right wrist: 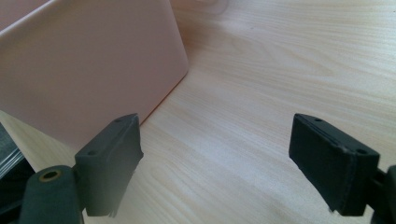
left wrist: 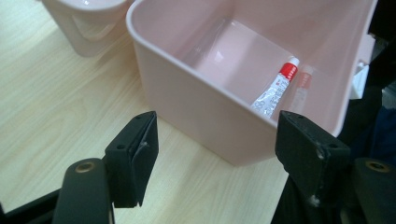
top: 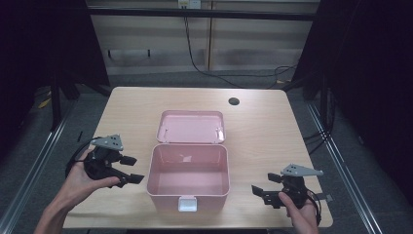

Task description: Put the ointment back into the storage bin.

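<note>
A pink plastic box (top: 188,192) stands open in the middle of the table, its lid (top: 191,126) swung back flat behind it. In the left gripper view the box (left wrist: 196,98) holds a white tube with a red cap (left wrist: 275,88) lying against its wall. My left gripper (top: 132,169) is open to the left of the box, held by a hand, with nothing between its jaws (left wrist: 215,158). My right gripper (top: 259,191) is open to the right of the box, near the table's front edge. Its jaws (right wrist: 215,163) frame bare wood, with the box wall (right wrist: 88,70) close on one side.
The light wooden table (top: 263,131) has a round cable hole (top: 234,101) at the back right. A white latch (top: 187,204) sits on the box's front. Cables hang on the wall behind. Metal rails run along both sides of the table.
</note>
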`<state>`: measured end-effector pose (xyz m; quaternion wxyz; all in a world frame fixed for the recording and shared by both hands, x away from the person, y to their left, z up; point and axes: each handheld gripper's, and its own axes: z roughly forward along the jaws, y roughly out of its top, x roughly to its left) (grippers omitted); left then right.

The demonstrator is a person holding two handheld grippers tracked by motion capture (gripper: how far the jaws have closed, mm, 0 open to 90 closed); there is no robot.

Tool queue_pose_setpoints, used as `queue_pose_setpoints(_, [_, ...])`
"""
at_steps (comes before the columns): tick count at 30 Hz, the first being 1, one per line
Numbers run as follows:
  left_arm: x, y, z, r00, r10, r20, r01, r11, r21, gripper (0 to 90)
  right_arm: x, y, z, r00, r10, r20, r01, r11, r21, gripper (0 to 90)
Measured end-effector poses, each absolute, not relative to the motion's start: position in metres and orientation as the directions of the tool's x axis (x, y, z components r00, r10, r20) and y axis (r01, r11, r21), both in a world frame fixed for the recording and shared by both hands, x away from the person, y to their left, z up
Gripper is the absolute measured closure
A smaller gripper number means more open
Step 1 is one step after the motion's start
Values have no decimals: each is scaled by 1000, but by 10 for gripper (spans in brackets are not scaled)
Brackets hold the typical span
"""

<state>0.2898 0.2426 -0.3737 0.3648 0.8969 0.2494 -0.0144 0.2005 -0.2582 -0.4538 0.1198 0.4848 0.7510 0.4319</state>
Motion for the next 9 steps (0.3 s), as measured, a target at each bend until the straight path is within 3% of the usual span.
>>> queue_pose_setpoints(9, [290, 266, -409, 812, 546, -208, 534, -549, 643, 285, 203, -258, -460, -460, 858, 228, 638, 141, 757, 172])
